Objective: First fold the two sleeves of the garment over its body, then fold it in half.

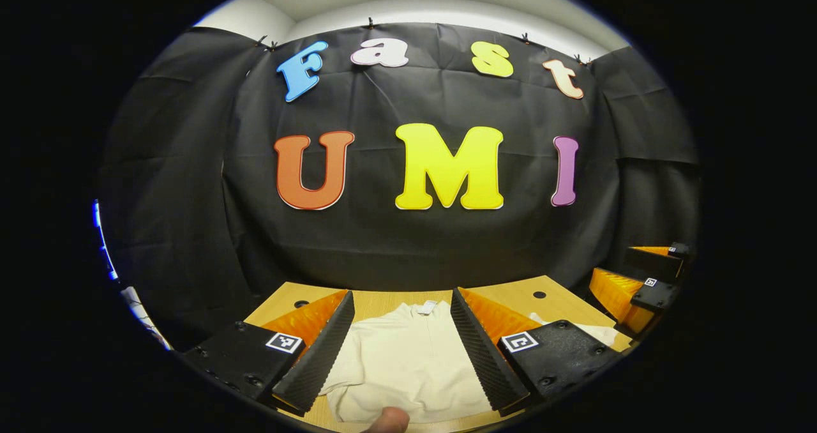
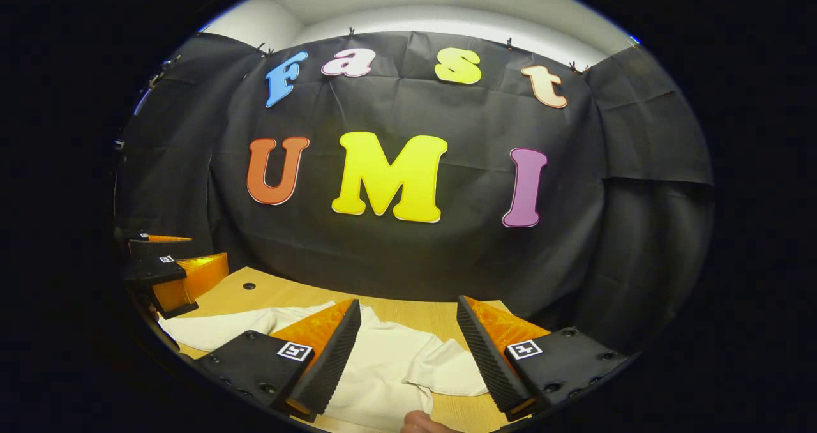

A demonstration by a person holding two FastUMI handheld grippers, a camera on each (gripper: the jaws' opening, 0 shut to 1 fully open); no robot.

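Note:
A cream garment lies flat on the wooden table, its collar tag toward the far wall. My left gripper hovers open above the garment's body, fingers wide apart with cloth showing between them. In the right gripper view the garment spreads across the table with a sleeve lying out to the right side. My right gripper is open over that part, holding nothing. The right gripper appears at the far right of the left gripper view, and the left gripper at the far left of the right gripper view.
The table ends at the black cloth wall close behind the garment. Small round holes mark the tabletop near its back edge. A fingertip shows at the bottom of the left gripper view.

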